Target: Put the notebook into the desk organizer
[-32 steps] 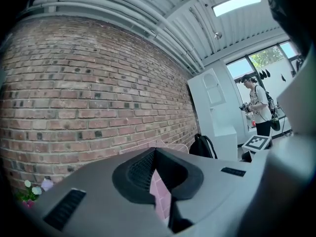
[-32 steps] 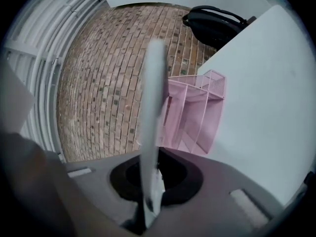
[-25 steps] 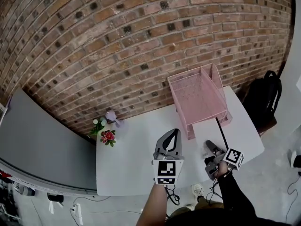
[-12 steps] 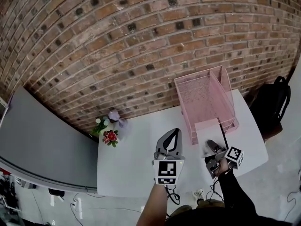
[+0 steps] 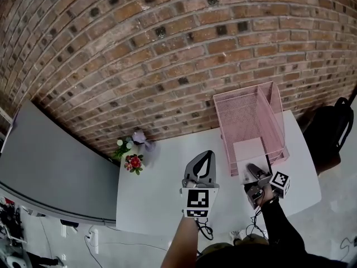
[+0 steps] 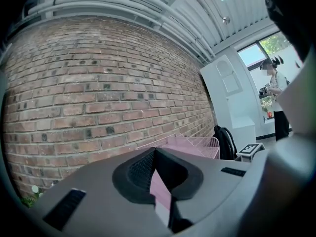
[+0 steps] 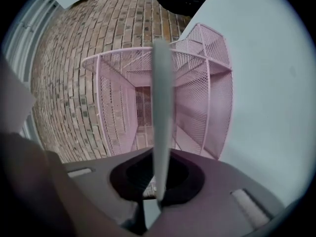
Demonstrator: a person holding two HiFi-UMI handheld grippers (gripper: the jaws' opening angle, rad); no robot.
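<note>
The pink wire-mesh desk organizer (image 5: 254,121) stands on the white table (image 5: 162,200) against the brick wall. My right gripper (image 5: 254,176) is shut on the thin pale notebook (image 5: 249,149), whose far end lies inside the organizer's front opening. In the right gripper view the notebook (image 7: 162,98) shows edge-on, running from the closed jaws of the right gripper (image 7: 160,181) toward the organizer (image 7: 197,98). To the left of the organizer, above the table, my left gripper (image 5: 202,169) is shut and empty. The left gripper (image 6: 157,179) looks at the wall, with the organizer (image 6: 190,144) just beyond it.
A small bunch of flowers (image 5: 133,161) and a purple ornament (image 5: 139,137) sit at the table's back left. A black backpack (image 5: 334,133) rests right of the table. A grey panel (image 5: 50,166) runs along the left. A person (image 6: 276,100) stands far off.
The right gripper has carried the notebook forward, and its pale face now shows inside the organizer's front. The head view has shifted. The left gripper has stayed put.
</note>
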